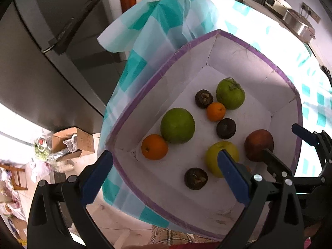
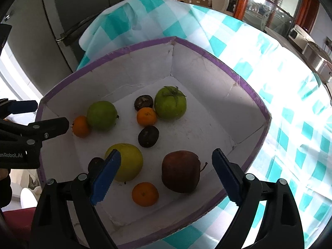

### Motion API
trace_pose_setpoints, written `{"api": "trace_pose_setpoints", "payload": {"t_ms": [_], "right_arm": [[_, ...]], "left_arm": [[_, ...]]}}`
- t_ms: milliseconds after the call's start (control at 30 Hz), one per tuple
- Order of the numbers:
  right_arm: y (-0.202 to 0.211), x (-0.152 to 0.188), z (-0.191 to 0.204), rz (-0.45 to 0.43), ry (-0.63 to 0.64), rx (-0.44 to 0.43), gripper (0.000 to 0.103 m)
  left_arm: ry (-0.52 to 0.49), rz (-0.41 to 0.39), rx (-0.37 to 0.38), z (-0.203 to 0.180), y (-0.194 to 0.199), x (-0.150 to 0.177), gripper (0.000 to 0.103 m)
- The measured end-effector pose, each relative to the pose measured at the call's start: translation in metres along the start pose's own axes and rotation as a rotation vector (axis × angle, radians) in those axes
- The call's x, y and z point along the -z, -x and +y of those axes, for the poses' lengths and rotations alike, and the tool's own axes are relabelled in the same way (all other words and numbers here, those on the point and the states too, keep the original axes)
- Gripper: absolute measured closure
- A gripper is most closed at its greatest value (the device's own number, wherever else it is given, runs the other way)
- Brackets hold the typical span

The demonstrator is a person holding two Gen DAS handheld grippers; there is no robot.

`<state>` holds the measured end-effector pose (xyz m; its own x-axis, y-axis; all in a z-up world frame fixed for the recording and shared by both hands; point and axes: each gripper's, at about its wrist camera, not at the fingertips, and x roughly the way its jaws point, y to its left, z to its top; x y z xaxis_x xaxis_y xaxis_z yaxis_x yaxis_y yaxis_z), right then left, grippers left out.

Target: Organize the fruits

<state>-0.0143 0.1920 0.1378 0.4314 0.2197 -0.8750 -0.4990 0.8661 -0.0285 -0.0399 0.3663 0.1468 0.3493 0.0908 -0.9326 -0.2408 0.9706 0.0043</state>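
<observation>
A white cardboard box with a purple rim (image 1: 143,89) (image 2: 257,103) holds several fruits: green ones (image 1: 177,125) (image 2: 170,102), small oranges (image 1: 154,147) (image 2: 145,194), dark round ones (image 1: 226,128) (image 2: 148,136), a yellow-green apple (image 1: 215,155) (image 2: 129,161) and a dark red apple (image 1: 258,144) (image 2: 181,171). My left gripper (image 1: 166,164) is open above the box's near left corner. My right gripper (image 2: 166,172) is open and empty above the red apple and the nearest orange. The right gripper also shows in the left wrist view (image 1: 284,141), over the box's right side.
The box sits on a table under a teal and white checked cloth (image 1: 166,20) (image 2: 290,103). A grey fridge (image 1: 51,51) stands to the left. A cardboard box (image 1: 70,143) and bags lie on the floor. Metal appliances (image 1: 298,20) stand at the far right.
</observation>
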Motion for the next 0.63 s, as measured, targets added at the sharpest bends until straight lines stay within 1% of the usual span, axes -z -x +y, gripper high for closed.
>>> {"api": "trace_pose_setpoints", "payload": {"t_ms": [200,233,267,333,433,500,533,567,600,633], "right_arm": [[-0.005,-0.002,0.003,0.003,-0.04,0.016,0.016],[-0.006,-0.002,0.005,0.003,-0.042,0.018,0.016],[-0.006,-0.001,0.006,0.003,-0.044,0.02,0.016],[-0.006,0.001,0.008,0.001,-0.044,0.021,0.016],[0.002,0.006,0.009,-0.02,-0.045,0.012,0.016],[0.014,0.01,0.008,-0.06,-0.044,0.006,0.016],[0.022,0.012,0.004,-0.092,-0.049,0.003,0.016],[0.032,0.015,-0.001,-0.13,-0.06,0.001,0.016],[0.047,0.021,-0.014,-0.189,-0.088,0.006,0.016],[0.047,0.021,-0.014,-0.189,-0.088,0.006,0.016]], "left_arm": [[-0.054,0.005,0.048,0.0,-0.012,-0.013,0.002],[-0.055,-0.005,0.061,0.002,-0.013,-0.014,0.002],[-0.052,-0.033,0.074,0.003,-0.012,-0.014,0.002],[-0.046,-0.071,0.08,0.004,-0.011,-0.013,0.002],[-0.067,-0.069,0.066,-0.002,-0.015,-0.016,0.002],[-0.069,-0.065,0.056,-0.005,-0.018,-0.016,0.002],[-0.069,-0.081,0.039,-0.009,-0.016,-0.016,0.002],[-0.07,-0.109,0.019,-0.014,-0.012,-0.017,0.002],[-0.07,-0.147,0.01,-0.02,-0.006,-0.017,0.002],[-0.07,-0.179,0.016,-0.026,0.001,-0.017,0.002]]}}
